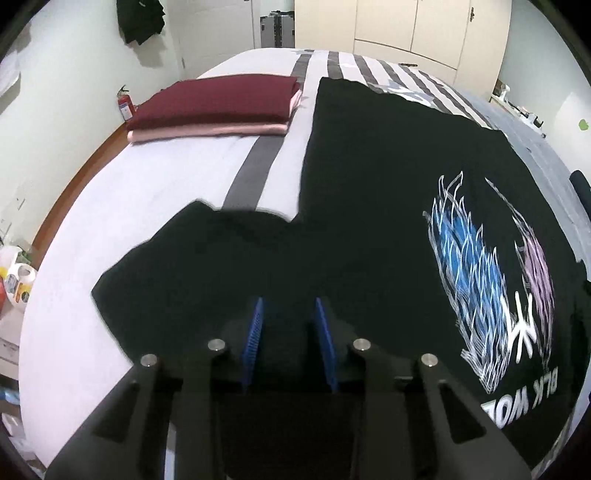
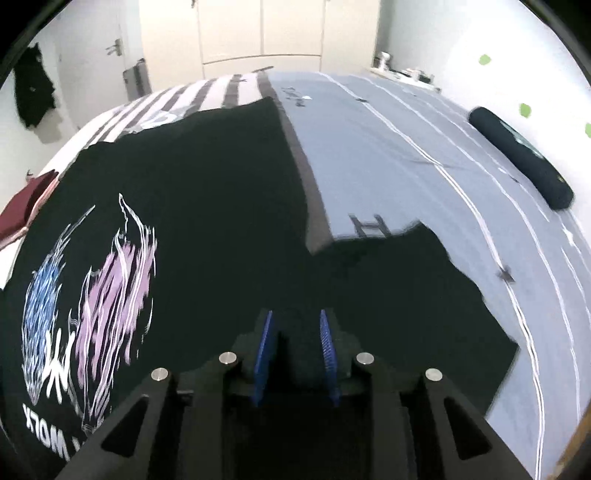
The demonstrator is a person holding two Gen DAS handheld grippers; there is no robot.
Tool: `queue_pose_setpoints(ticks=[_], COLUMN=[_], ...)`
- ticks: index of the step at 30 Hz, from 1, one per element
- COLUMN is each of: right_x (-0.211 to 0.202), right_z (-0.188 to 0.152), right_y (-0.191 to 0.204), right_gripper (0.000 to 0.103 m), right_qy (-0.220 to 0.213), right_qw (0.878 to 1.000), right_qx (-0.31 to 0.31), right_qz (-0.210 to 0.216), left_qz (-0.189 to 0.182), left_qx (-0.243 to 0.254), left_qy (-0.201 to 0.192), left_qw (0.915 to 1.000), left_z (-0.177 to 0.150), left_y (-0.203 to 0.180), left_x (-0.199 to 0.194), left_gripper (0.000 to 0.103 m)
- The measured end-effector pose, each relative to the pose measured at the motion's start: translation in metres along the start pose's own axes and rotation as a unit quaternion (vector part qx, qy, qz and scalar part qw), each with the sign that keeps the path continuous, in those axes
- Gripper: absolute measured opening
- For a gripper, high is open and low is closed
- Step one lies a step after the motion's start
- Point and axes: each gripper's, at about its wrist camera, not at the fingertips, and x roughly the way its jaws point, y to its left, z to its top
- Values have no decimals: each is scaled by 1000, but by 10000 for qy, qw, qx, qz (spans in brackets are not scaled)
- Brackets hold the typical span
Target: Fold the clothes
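A black T-shirt (image 1: 369,184) (image 2: 203,184) with a blue and pink print lies spread flat, print up, on the striped bed (image 1: 166,177). In the left wrist view its sleeve (image 1: 166,266) sticks out to the left, and my left gripper (image 1: 289,301) hovers at the shoulder just right of it. My right gripper (image 2: 296,313) is at the other shoulder, with that sleeve (image 2: 424,295) reaching right. Both pairs of blue pads (image 1: 255,332) (image 2: 328,347) stand apart. Black cloth shows in each gap, but the pads do not press on it.
A folded maroon and pink stack (image 1: 218,103) (image 2: 22,210) sits on the bed's far left. A dark bolster (image 2: 521,155) lies along the right wall. A fire extinguisher (image 1: 125,105) and bottles (image 1: 18,280) stand on the floor at left, and a wardrobe (image 1: 406,29) stands behind.
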Motion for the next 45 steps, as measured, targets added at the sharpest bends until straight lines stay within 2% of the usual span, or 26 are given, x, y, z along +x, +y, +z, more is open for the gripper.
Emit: queue_pose_setpoints(ticks=[8,12,15,18,19,21,25,31,34,37,41,45], right_x=[45,69,78,81,81,79,69,63,73,89,132,185], right_z=[52,57,55,55,55,57,68,91,109,136,192,257], right_y=[12,7,-5,-24,-31,-35,-29,-3,10,18,17,16], right_gripper=[24,24,21,28,35,36,36,38,38,38,38,38], right_qy=[-26,112,173,227,237,215,14,-112,-119,-260,-336,-363], right_qw=[9980,9978,9979,9988,9986,9989,9998,9998,9998,9995,9994,9993], right_qx=[-188,-251,-204,57,194,213,50,-12,-115,-172,-17,11], right_qz=[604,598,596,420,432,370,210,137,107,94,129,120], left_qz=[90,243,451,669,687,721,565,54,-48,-193,-388,-407], left_qx=[-192,-164,-332,-563,-599,-670,-542,-248,-180,16,157,253], left_qy=[19,256,463,578,540,463,170,-75,-141,-341,-482,-523], left_qw=[9998,9992,9974,9945,9944,9941,9968,9996,9997,9992,9980,9975], left_z=[41,49,47,42,42,43,54,90,117,163,237,311], left_y=[-30,-36,-24,-5,-2,6,2,-23,-27,-32,-40,-49], left_x=[28,54,69,77,76,74,64,71,88,113,159,212], left_gripper=[32,33,33,33,33,33,33,35,39,39,39,40])
